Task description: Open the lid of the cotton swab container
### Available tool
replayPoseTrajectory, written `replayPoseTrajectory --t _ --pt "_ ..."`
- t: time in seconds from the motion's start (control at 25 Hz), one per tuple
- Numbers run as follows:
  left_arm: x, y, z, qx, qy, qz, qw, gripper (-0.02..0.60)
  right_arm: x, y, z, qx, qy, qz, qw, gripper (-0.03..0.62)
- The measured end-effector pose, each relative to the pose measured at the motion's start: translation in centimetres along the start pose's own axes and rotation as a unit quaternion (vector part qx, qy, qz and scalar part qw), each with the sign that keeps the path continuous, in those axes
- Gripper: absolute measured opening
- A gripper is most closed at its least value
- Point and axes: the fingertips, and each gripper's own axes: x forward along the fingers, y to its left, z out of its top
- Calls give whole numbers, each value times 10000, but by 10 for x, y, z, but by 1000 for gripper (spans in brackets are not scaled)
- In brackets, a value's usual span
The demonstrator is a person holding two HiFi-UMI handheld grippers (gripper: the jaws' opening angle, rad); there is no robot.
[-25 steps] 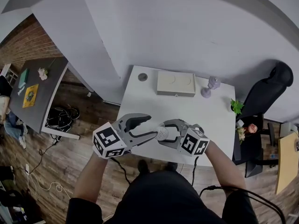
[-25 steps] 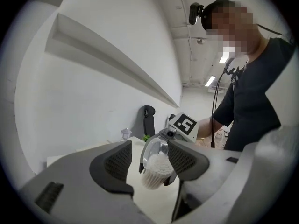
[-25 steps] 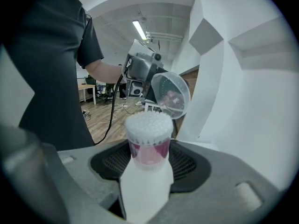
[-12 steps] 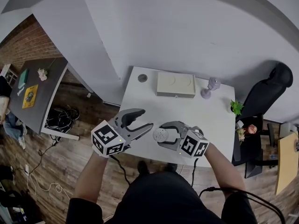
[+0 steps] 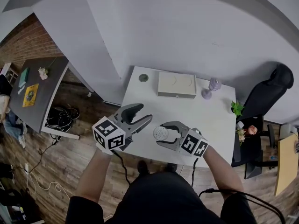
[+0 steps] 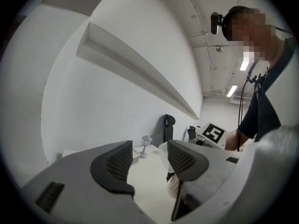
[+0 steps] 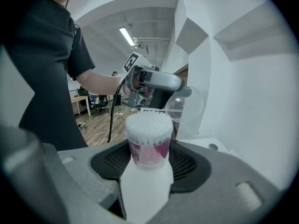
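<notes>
The cotton swab container [image 5: 160, 133], with a pink label and white swab tips bare at the top [image 7: 148, 139], stands upright over the table's front edge. My right gripper [image 5: 159, 135] is shut on it, one pad on each side [image 7: 149, 161]. The clear round lid [image 7: 188, 105] is off the container and hangs in the air at the tip of my left gripper [image 5: 144, 113], left of the container. In the left gripper view only the lid's hazy edge [image 6: 163, 155] shows, beside the right pad. The jaws [image 6: 147, 160] stand wide.
On the white table [image 5: 205, 120] lie a flat cream box [image 5: 176, 84], a small lamp figurine [image 5: 211, 86] and a round disc [image 5: 143, 78] along the back. A green plant [image 5: 237, 107] sits at the right edge, with a black chair [image 5: 268, 90] beyond it.
My left gripper, which was around the container's top, has drawn back to the left and lifted away with the lid. The right gripper and container have barely moved.
</notes>
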Motion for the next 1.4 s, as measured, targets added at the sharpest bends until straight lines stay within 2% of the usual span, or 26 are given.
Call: replayPoseTrajectory --t 0.44,0.68,1.04,1.4 --pt "-22 8 5 -96 -256 333 9991 232 -11 -31 -7 785 -115 -556 9953 250" --pt "-35 20 -12 -145 -143 692 9974 232 -22 -49 -6 1027 -133 -954 9900 250" --pt "-47 40 -51 -738 -141 1343 9881 232 -41 -72 -11 1343 -147 -1518 9791 250" --pt "-57 43 -70 -1041 -156 1649 9807 232 -61 -86 -17 1557 -279 -1938 9682 250"
